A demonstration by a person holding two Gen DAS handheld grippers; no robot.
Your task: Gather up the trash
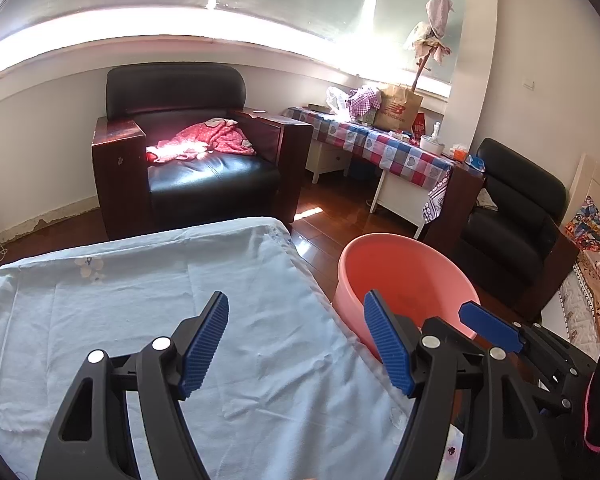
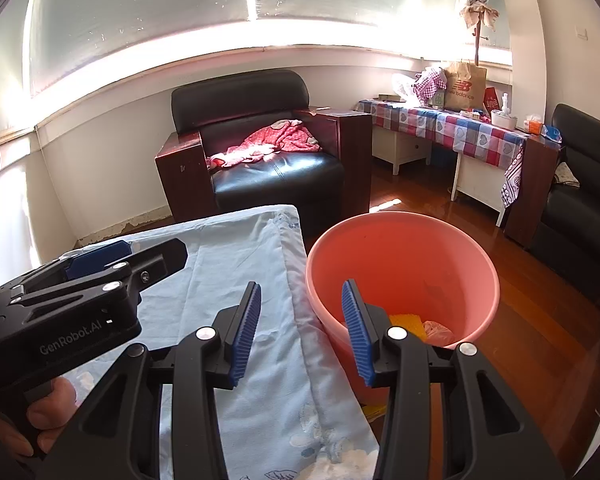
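Evidently both tools are spread and empty: the left gripper [image 1: 296, 344] hovers over the light blue cloth [image 1: 140, 300], the right gripper [image 2: 302, 330] at its edge, nearer the pink bucket [image 2: 404, 264], where yellow and pink trash [image 2: 422, 326] lies ahead-right.

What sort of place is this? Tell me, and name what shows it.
Most likely a lived-in room in a home, a sitting room or bedroom. A black leather armchair holds a crumpled pink garment, a side table wears a checked cloth with household clutter, and a pink bucket stands on the wood floor.
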